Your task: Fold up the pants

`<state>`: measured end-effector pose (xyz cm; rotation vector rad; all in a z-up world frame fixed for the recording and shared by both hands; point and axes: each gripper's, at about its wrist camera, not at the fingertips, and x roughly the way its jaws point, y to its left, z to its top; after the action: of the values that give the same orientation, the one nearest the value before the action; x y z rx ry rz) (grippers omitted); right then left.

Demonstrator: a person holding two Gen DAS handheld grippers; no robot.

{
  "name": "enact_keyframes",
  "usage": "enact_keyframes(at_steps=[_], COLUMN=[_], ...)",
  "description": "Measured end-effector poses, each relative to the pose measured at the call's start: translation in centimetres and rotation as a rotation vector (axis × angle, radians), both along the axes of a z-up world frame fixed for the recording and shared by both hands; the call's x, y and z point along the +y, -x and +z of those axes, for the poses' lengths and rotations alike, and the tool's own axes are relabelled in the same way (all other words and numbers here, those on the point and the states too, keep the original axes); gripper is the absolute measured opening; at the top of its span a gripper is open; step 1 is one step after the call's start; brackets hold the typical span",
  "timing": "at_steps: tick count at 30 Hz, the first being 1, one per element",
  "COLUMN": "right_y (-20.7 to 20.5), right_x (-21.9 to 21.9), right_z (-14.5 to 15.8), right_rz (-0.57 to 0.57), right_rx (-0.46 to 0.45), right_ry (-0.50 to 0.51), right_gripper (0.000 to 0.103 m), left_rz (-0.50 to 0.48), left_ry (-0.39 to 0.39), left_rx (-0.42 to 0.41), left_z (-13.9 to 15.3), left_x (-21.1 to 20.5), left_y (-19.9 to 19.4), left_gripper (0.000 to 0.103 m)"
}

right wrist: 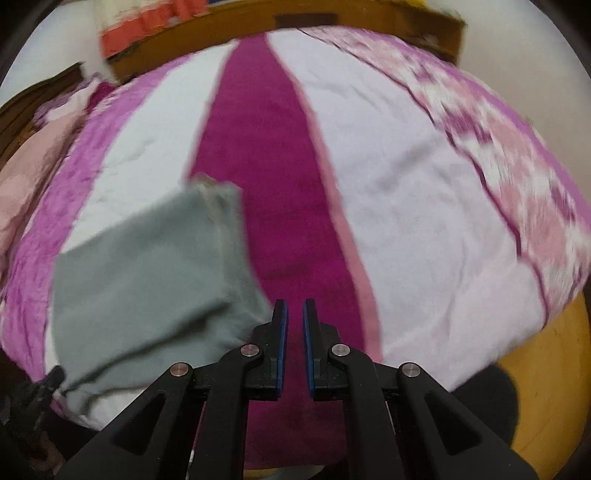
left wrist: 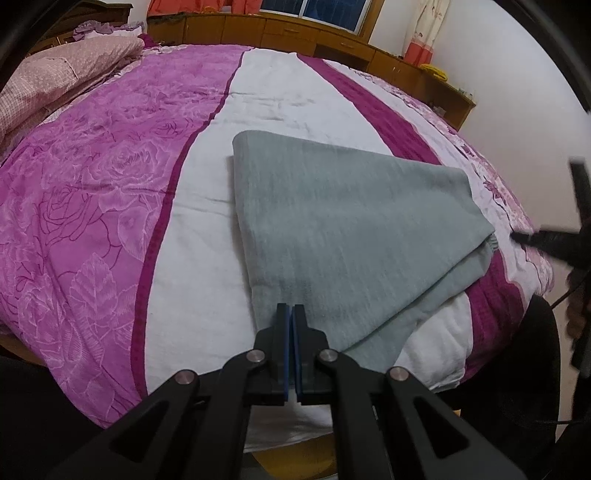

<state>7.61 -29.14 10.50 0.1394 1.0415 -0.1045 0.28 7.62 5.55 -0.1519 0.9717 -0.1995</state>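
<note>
Grey-green pants lie folded into a flat wedge on the white stripe of the bed. My left gripper hovers at their near left corner, jaws shut, and no cloth shows between the pads. In the right wrist view the pants lie blurred at lower left, with the hem end pointing away. My right gripper sits just right of them over the dark magenta stripe. Only a thin slit separates its pads and nothing is in it. A dark blurred shape at the right edge of the left wrist view looks like the other gripper.
The bedspread has purple rose print with white and magenta stripes. A pink quilt is piled at the far left. A wooden cabinet runs along the far wall. The bed's near right edge drops to yellow floor.
</note>
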Motion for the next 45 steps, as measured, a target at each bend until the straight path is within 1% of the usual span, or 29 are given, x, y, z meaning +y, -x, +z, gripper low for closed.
enact_keyframes(at_steps=[1, 2, 3, 4, 5, 7, 9, 10, 12, 14, 16, 18, 20, 23, 26, 28, 30, 31, 32, 33, 34, 36, 37, 38, 40, 43, 45], right_y=[-0.4, -0.9, -1.3, -1.8, -2.6, -4.2, -6.4, -7.3, -8.7, -10.2, -11.2, -12.3, -12.5, -12.8, -13.4, -13.9, -14.3, -14.5, -14.6, -14.6, -14.4, -14.1, -13.9, -13.7, -13.1, -11.8, -11.0], right_x=[1.4, 3.2, 4.8, 6.8, 9.1, 13.2, 18.4, 20.6, 24.4, 28.7, 32.3, 34.9, 37.3, 39.1, 39.5, 39.5, 38.9, 38.4, 37.8, 37.4, 37.0, 36.7, 36.4, 36.1, 35.8, 34.9, 34.3], right_z=[1.2, 2.6, 3.6, 4.6, 5.5, 6.4, 7.0, 7.1, 7.1, 6.4, 4.9, 2.5, 0.4, -1.8, -4.1, -5.4, -6.7, -7.4, -8.0, -8.4, -8.5, -8.3, -8.0, -7.7, -7.2, -6.4, -5.8], right_rz=[0.037, 0.088, 0.133, 0.183, 0.245, 0.343, 0.447, 0.48, 0.525, 0.583, 0.603, 0.603, 0.64, 0.665, 0.647, 0.636, 0.621, 0.61, 0.596, 0.592, 0.6, 0.624, 0.639, 0.65, 0.673, 0.715, 0.735], right_rx=[-0.014, -0.034, -0.048, -0.056, -0.045, 0.028, 0.136, 0.177, 0.229, 0.296, 0.377, 0.495, 0.574, 0.615, 0.685, 0.71, 0.716, 0.716, 0.716, 0.711, 0.692, 0.661, 0.644, 0.629, 0.61, 0.562, 0.533], right_ry=[0.018, 0.037, 0.048, 0.056, 0.053, 0.042, 0.076, 0.09, 0.11, 0.138, 0.181, 0.217, 0.235, 0.309, 0.317, 0.325, 0.348, 0.354, 0.355, 0.349, 0.341, 0.35, 0.358, 0.354, 0.346, 0.336, 0.324], right_gripper=[0.009, 0.017, 0.021, 0.031, 0.041, 0.052, 0.055, 0.058, 0.061, 0.065, 0.065, 0.065, 0.065, 0.065, 0.065, 0.065, 0.065, 0.065, 0.062, 0.06, 0.056, 0.044, 0.036, 0.031, 0.026, 0.022, 0.02], left_rz=[-0.001, -0.003, -0.004, -0.004, -0.005, -0.006, -0.008, -0.009, -0.01, -0.01, -0.007, -0.003, 0.002, 0.012, 0.011, 0.01, 0.023, 0.048, 0.066, 0.086, 0.115, 0.209, 0.246, 0.261, 0.216, 0.121, 0.077], left_ry=[-0.003, -0.005, -0.007, -0.005, -0.003, 0.007, 0.016, 0.017, 0.014, 0.012, 0.019, 0.03, 0.048, 0.085, 0.08, 0.084, 0.108, 0.127, 0.147, 0.18, 0.222, 0.322, 0.396, 0.477, 0.57, 0.592, 0.598], left_rx=[0.001, 0.001, 0.0, -0.002, -0.002, 0.001, 0.004, 0.006, 0.006, 0.006, 0.009, 0.013, 0.018, 0.032, 0.028, 0.029, 0.044, 0.064, 0.077, 0.087, 0.098, 0.109, 0.108, 0.106, 0.112, 0.089, 0.086], left_z=[0.0, 0.0, 0.0, 0.0, -0.1, -0.2, -0.4, -0.4, -0.5, -0.5, -0.5, -0.6, -0.6, -0.8, -0.8, -0.8, -0.9, -0.9, -0.9, -1.0, -1.3, -2.0, -2.5, -2.8, -3.2, -2.8, -2.7], left_x=[0.0, -0.1, -0.1, -0.1, -0.1, 0.0, 0.1, 0.1, 0.1, 0.0, 0.1, 0.2, 0.5, 1.1, 1.1, 1.2, 2.0, 2.9, 3.5, 4.5, 5.7, 8.2, 9.2, 9.9, 9.8, 8.2, 7.6], left_y=[0.0, 0.0, 0.0, 0.0, 0.0, -0.1, -0.2, -0.2, -0.2, -0.2, -0.2, -0.3, -0.3, -0.5, -0.4, -0.3, 0.1, 0.7, 1.1, 1.6, 2.0, 2.2, 2.1, 1.9, 1.4, 0.6, 0.2], left_gripper=[0.002, 0.002, 0.002, 0.002, 0.002, 0.002, 0.002, 0.002, 0.002, 0.002, 0.002, 0.002, 0.002, 0.002, 0.002, 0.002, 0.002, 0.002, 0.005, 0.005, 0.007, 0.007, 0.008, 0.013, 0.021, 0.021, 0.023])
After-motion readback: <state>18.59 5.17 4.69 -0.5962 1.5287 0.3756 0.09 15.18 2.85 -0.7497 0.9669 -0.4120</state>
